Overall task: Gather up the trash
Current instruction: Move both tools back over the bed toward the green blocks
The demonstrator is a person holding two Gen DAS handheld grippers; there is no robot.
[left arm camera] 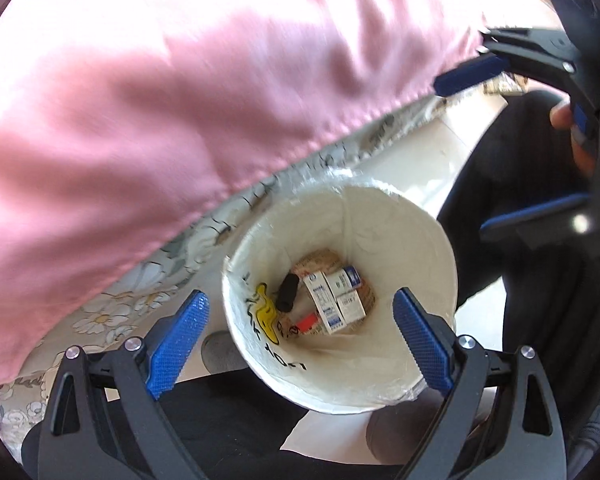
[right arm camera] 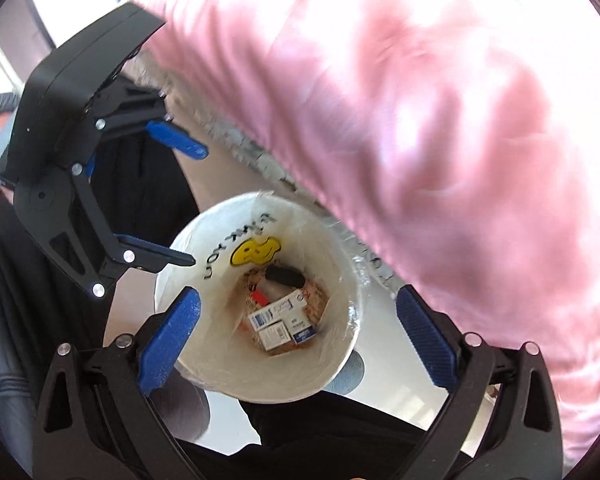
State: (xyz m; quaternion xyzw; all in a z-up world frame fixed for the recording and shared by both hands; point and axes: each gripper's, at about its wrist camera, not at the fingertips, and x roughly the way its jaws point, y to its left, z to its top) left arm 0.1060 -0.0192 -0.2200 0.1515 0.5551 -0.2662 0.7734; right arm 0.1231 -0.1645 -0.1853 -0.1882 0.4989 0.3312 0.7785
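Observation:
A white lined bin (left arm camera: 404,236) stands on the floor beside the bed. At its bottom lie small white-and-blue boxes (left arm camera: 336,296), a black cylinder (left arm camera: 287,293) and a red item (left arm camera: 306,322). My left gripper (left arm camera: 300,340) hangs open above the bin's mouth, with nothing between its pads. My right gripper (left arm camera: 500,144) is open and empty at the upper right. In the right wrist view, the right gripper (right arm camera: 300,340) also looks down into the bin (right arm camera: 220,360) at the boxes (right arm camera: 280,320). There the left gripper (right arm camera: 172,200) shows open at the left.
A pink blanket (left arm camera: 180,100) hangs over the bed edge above a floral sheet (left arm camera: 140,292), close to the bin. The person's dark trouser legs (left arm camera: 520,280) and a grey slipper (left arm camera: 220,352) stand around the bin on the pale floor (left arm camera: 440,152).

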